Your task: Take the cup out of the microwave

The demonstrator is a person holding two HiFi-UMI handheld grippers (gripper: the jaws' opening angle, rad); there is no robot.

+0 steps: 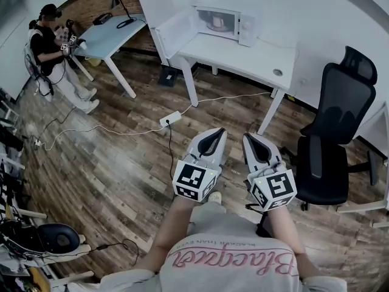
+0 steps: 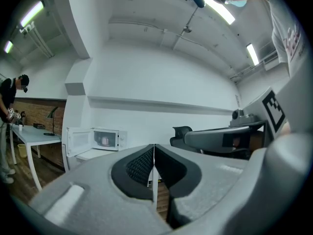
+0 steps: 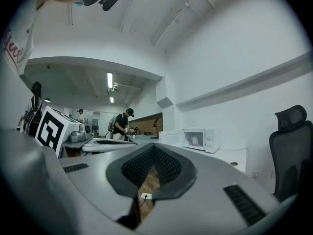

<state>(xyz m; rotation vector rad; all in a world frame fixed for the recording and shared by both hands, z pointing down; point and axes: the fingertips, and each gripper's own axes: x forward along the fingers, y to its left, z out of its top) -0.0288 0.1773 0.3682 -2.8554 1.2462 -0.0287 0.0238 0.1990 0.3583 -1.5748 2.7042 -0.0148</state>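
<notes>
A white microwave [image 1: 234, 23] stands on a white desk [image 1: 255, 59] at the far wall, its door swung open to the left. Inside it sits a pale cup [image 1: 217, 22], small and dim in the left gripper view [image 2: 104, 140] and the right gripper view [image 3: 195, 140]. Both grippers are held level in front of the person's body, well short of the desk, pointing toward the microwave. My left gripper [image 1: 217, 132] [image 2: 154, 146] is shut with nothing in it. My right gripper [image 1: 251, 139] [image 3: 154, 146] has its tips together and holds nothing.
A black office chair [image 1: 331, 139] stands right of the desk. A power strip [image 1: 171, 118] and its cables lie on the wooden floor between me and the desk. Another person [image 1: 48, 41] stands at a light blue table [image 1: 112, 35] far left.
</notes>
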